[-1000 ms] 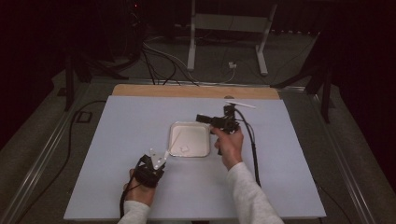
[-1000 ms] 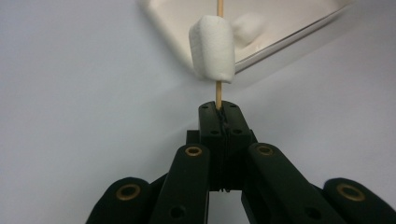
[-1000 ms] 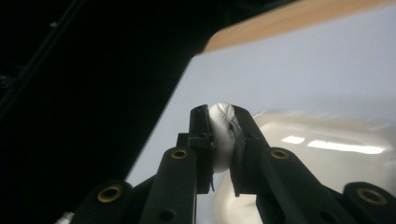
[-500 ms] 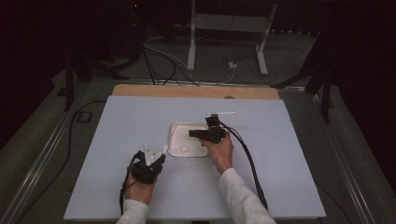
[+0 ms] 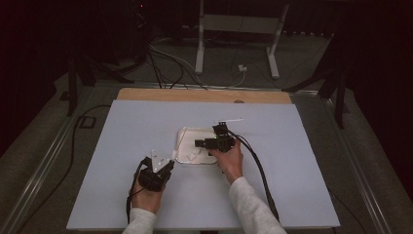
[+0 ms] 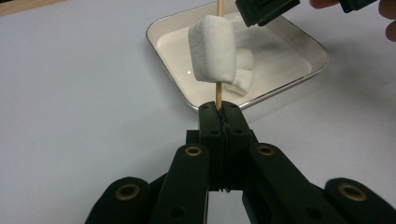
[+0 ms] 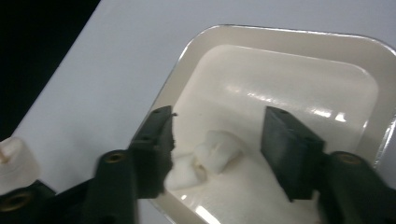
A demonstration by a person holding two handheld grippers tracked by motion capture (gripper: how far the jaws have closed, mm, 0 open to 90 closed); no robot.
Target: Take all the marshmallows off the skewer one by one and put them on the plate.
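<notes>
The high view is dim and grainy, its surroundings nearly black. Overhead light glares off the glossy square white tray [image 7: 299, 74]. The black right claw [image 7: 217, 149] is blurred; the pale blue surface [image 6: 84, 93] shows soft shadows.

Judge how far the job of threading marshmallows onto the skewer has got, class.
Done: one marshmallow sits on the skewer, which the left gripper holds upright. In hand: the right gripper, its fingers just opening, hangs over the marshmallows in the tray without pressing them. Left: grasping and threading those.
</notes>
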